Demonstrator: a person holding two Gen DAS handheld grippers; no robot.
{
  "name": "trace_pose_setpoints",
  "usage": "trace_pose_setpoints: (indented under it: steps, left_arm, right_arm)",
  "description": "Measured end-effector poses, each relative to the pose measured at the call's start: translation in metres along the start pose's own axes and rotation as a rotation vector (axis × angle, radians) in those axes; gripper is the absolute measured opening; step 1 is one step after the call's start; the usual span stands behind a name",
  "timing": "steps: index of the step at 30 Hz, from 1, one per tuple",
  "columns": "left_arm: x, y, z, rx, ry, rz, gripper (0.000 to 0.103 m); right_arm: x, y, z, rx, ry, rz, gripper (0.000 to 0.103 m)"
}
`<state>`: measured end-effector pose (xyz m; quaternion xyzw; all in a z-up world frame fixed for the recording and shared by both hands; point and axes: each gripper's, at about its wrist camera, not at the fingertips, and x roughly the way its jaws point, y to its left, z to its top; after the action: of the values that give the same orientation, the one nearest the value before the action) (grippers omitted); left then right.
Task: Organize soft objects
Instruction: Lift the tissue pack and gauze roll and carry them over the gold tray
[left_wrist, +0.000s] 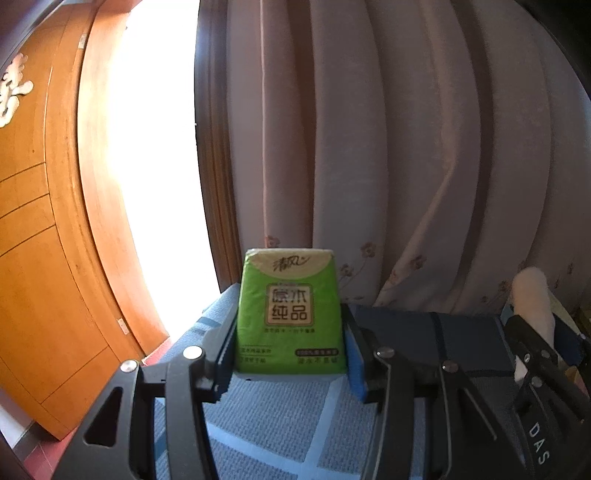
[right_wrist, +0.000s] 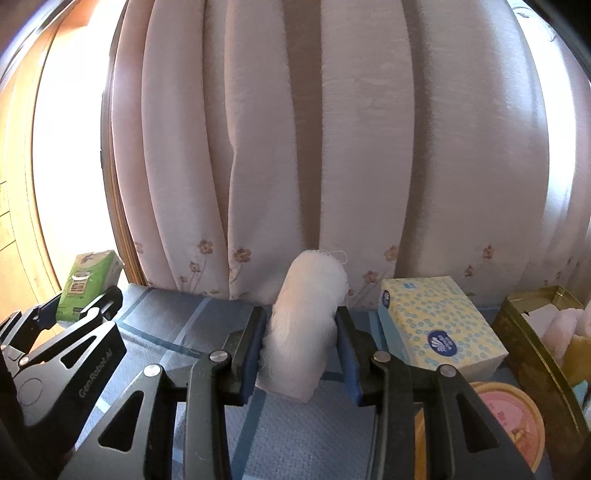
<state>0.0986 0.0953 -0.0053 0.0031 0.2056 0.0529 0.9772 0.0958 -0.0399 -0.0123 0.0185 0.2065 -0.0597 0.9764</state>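
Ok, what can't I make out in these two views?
- Left wrist view: small print on the green tissue pack is too blurred to read; the window is blown out.
- Right wrist view: the gold box contents are cut off by the edge; the pink-lidded tin is hidden behind the right gripper.

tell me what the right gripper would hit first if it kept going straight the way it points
Most likely the curtain. The right gripper holds the gauze roll, and nothing else shows ahead of it, though depth is hard to judge.

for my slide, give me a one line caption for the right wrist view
Right gripper clamps a rolled white gauze cloth above the blue checked cloth, yellow tissue pack beside it.
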Motion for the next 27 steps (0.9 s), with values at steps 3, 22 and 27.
trace_pose_setpoints:
  steps: [3, 22, 27]
  left_arm:
    - [-0.006, -0.003, -0.002, 0.008, -0.017, 0.003, 0.049]
    - [-0.032, -0.01, -0.015, -0.006, -0.031, -0.02, 0.049]
    - [-0.037, -0.015, -0.017, 0.001, -0.033, -0.026, 0.049]
  right_arm:
    - [-0.004, -0.002, -0.002, -0.003, -0.004, -0.003, 0.04]
    - [-0.033, -0.016, -0.011, -0.011, -0.042, -0.024, 0.04]
    - [-0.039, -0.019, -0.014, -0.016, -0.052, -0.023, 0.04]
